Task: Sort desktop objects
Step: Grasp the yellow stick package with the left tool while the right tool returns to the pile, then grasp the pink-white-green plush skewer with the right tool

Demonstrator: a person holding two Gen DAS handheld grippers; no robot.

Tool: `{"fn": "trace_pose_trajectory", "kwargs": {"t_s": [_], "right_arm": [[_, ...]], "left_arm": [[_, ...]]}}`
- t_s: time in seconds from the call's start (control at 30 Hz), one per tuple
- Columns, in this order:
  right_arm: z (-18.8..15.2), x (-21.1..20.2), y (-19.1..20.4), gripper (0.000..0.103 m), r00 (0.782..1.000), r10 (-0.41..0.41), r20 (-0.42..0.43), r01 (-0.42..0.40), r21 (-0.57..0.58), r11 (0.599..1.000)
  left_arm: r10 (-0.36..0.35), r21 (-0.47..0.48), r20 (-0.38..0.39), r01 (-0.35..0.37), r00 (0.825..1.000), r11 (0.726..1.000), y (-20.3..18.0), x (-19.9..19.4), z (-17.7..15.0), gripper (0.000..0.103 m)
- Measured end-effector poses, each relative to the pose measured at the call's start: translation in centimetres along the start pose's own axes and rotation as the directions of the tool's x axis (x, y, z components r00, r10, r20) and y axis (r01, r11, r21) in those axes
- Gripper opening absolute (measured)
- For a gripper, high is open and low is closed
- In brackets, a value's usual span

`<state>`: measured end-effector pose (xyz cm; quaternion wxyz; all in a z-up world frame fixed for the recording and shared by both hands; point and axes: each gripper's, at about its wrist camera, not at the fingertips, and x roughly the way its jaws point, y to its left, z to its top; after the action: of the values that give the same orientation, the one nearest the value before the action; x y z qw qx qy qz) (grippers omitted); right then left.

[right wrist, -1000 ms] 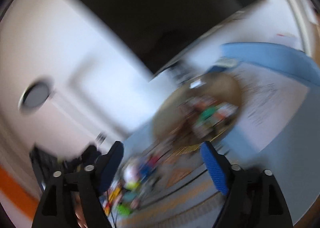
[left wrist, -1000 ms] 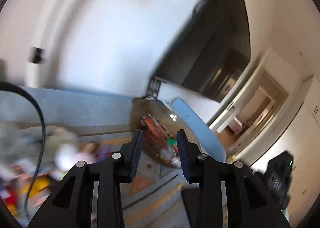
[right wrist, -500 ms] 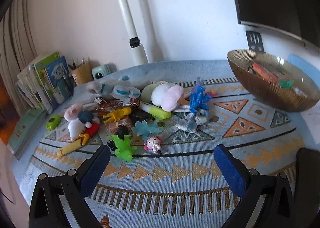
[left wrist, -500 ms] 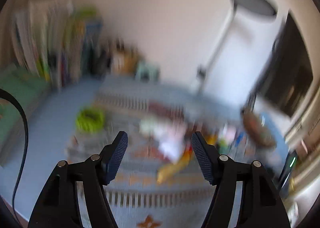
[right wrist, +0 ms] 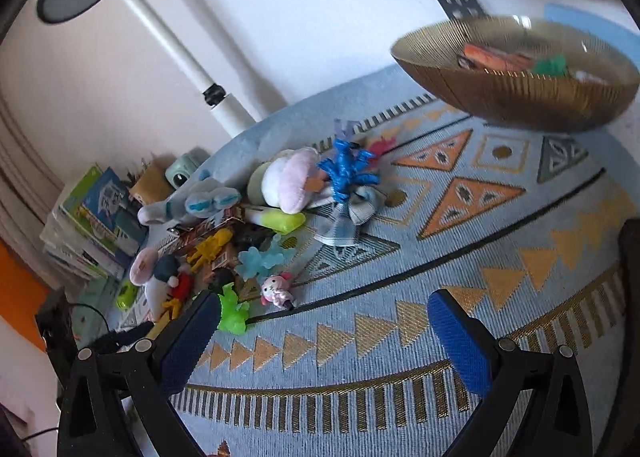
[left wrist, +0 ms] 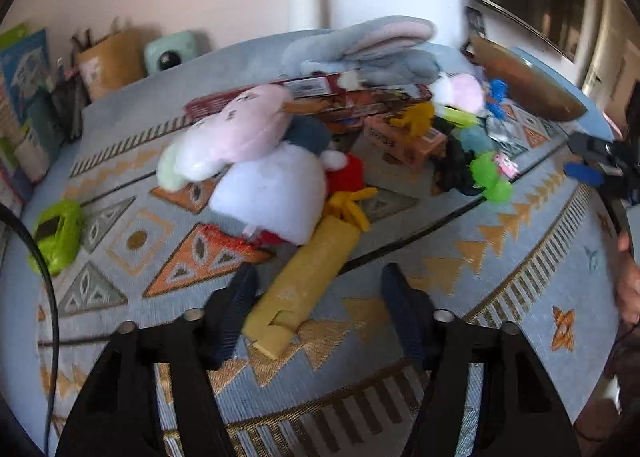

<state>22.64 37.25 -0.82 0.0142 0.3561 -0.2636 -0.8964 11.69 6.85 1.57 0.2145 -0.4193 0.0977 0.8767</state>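
A heap of toys lies on the patterned mat (left wrist: 500,257): a pink and white plush (left wrist: 240,133), a white plush (left wrist: 272,189), a grey rabbit plush (left wrist: 360,45) and several small figures. A long yellow toy (left wrist: 320,249) points out of the heap, and its near end sits between the fingers of my left gripper (left wrist: 318,281). Those jaws are closing but the pads stand clear of it. My right gripper (right wrist: 324,297) hangs wide open over bare mat, with a green figure (right wrist: 232,313) beside its left finger. A brown ribbed bowl (right wrist: 516,97) at the back right holds a few items.
Books (right wrist: 96,209), a tan pen holder (left wrist: 108,61) and a mint camera (left wrist: 172,53) stand along the far left. A white lamp pole (right wrist: 188,61) rises behind the heap. A lime toy car (left wrist: 56,233) sits at the mat's left edge. A hand (left wrist: 628,285) shows at the right.
Both grippers have swung from the wall and screen down over the mat. The left jaws stand wider than a second ago and now straddle the yellow toy. The right jaws spread wider.
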Motion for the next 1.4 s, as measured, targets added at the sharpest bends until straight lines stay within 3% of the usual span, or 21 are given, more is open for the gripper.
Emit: {"fn": "trace_pose_trajectory", "kwargs": {"t_s": [0.1,0.2,0.33,0.47,0.53,0.57,0.63,0.73,0.83,0.93,1.07,1.23,1.33,1.37,1.4], "right_arm": [[0.2,0.6,-1.0,0.103,0.999,0.005,-0.033,-0.003,0.05,0.999],[0.2,0.6,-1.2,0.103,0.999,0.014,-0.032,-0.012,0.065,0.998],[0.1,0.7,-0.8,0.103,0.999,-0.003,-0.032,0.005,0.038,0.999],[0.0,0.7,0.5,0.103,1.0,-0.023,-0.021,0.022,-0.027,0.999],[0.1,0.5,2.9,0.097,0.999,-0.025,-0.024,0.022,-0.109,0.994],[0.4,0.2,4.6,0.09,1.0,-0.002,-0.021,-0.002,-0.158,0.988],[1.1,-0.2,8.6,0.09,0.999,0.032,-0.005,-0.032,-0.272,0.962],[1.9,0.1,15.9,0.09,0.999,0.035,0.03,-0.016,-0.472,0.881],[2.3,2.6,21.6,0.09,0.994,0.083,-0.068,-0.108,-0.588,0.801],[2.3,6.2,25.5,0.09,0.99,0.056,-0.131,-0.128,-0.655,0.744],[2.1,12.0,28.1,0.09,0.974,-0.015,-0.226,-0.151,-0.694,0.704],[0.8,17.7,28.6,0.09,0.958,-0.127,-0.259,-0.112,-0.74,0.663],[-0.4,19.3,28.7,0.09,0.955,-0.192,-0.227,-0.063,-0.785,0.616],[-0.6,19.3,28.5,0.081,0.956,-0.183,-0.23,-0.072,-0.787,0.613],[-0.8,19.1,28.3,0.062,0.957,-0.164,-0.24,-0.092,-0.783,0.615]], "left_arm": [[-0.022,-0.086,0.018,0.023,1.0,0.996,0.0,-0.4,-0.7,0.033],[-0.125,-0.182,0.054,0.133,0.991,0.974,0.0,-0.7,-0.7,0.014],[-0.134,-0.285,0.149,0.172,0.98,0.943,0.9,-2.4,-2.3,0.013],[-0.13,-0.353,0.301,0.237,0.945,0.905,2.8,-4.3,-3.9,0.013],[-0.109,-0.358,0.369,0.249,0.923,0.9,3.0,-5.2,-4.1,0.013],[-0.108,-0.367,0.372,0.252,0.922,0.896,3.1,-5.1,-4.1,0.013],[-0.134,-0.375,0.361,0.275,0.923,0.885,3.5,-4.6,-3.9,0.014],[-0.18,-0.377,0.288,0.284,0.941,0.881,3.3,-3.1,-3.3,0.029],[-0.159,-0.352,0.23,0.234,0.96,0.906,1.9,-2.3,-3.3,0.029],[-0.15,-0.316,0.201,0.209,0.968,0.925,1.0,-1.9,-3.4,0.029],[-0.172,-0.32,0.208,0.234,0.963,0.918,1.3,-1.8,-3.7,0.029],[-0.184,-0.302,0.206,0.241,0.961,0.922,1.1,-1.9,-3.8,0.029],[-0.183,-0.305,0.191,0.235,0.964,0.923,1.1,-1.7,-3.8,0.029],[-0.181,-0.309,0.185,0.232,0.966,0.923,1.1,-1.7,-3.7,0.029],[-0.179,-0.312,0.177,0.227,0.968,0.923,1.2,-1.6,-3.6,0.029]]}}
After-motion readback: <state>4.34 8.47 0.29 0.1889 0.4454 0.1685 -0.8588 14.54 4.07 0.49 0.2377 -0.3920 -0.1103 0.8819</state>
